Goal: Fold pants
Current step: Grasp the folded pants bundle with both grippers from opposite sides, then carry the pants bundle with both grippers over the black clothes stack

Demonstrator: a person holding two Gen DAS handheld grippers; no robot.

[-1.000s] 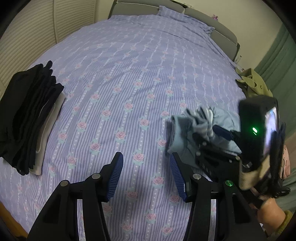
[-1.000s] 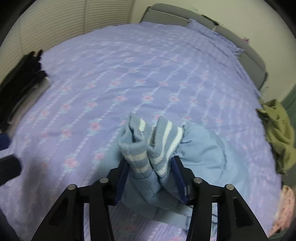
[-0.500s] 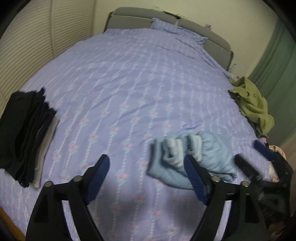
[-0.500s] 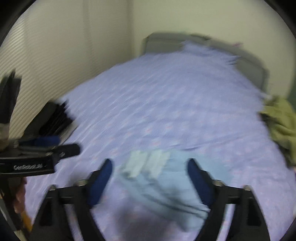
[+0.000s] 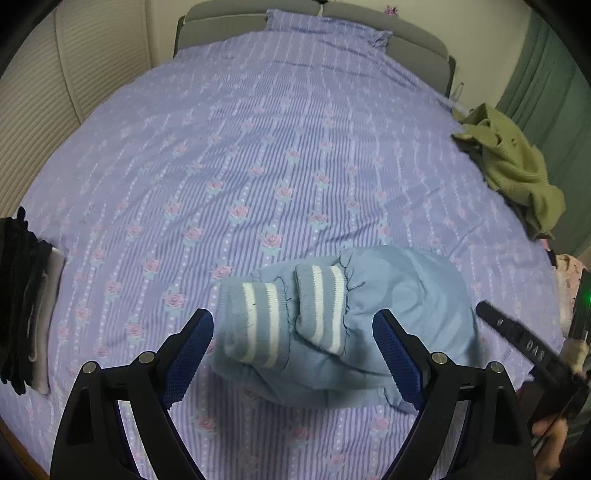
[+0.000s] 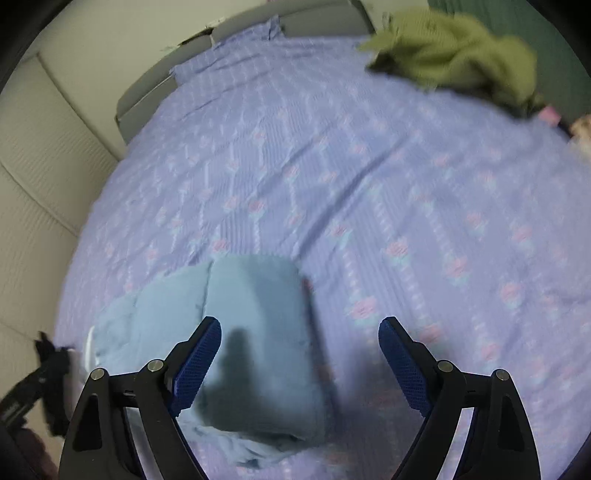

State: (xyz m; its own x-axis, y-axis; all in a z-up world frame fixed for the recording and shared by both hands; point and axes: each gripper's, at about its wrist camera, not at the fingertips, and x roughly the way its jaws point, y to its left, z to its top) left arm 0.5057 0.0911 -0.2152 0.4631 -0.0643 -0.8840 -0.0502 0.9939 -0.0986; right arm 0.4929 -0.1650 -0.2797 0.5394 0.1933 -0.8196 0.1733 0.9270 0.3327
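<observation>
Left gripper [image 5: 291,350] is hanging over the pants [image 5: 369,325] with jaws spread wide, nothing between the pads touching them, so the bundle is lying free on the bed [image 5: 258,147]. Right gripper [image 6: 299,362] is also standing wide open and empty, tilted over the bundle's right edge, likely clear so the fold can settle. The pants are sitting near the bed's front edge as a compact light-blue bundle, the striped cuffs [image 5: 280,317] folded onto the top, which reads as the fold being about finished. Farther left, a dark stack [image 5: 22,302] of folded clothes is resting at the bed edge, probably where finished pieces go. Far right, an olive garment [image 5: 509,166] is lying crumpled, seemingly waiting its turn. Beyond, a pillow [image 5: 325,26] is lying against the headboard [image 5: 417,35].
</observation>
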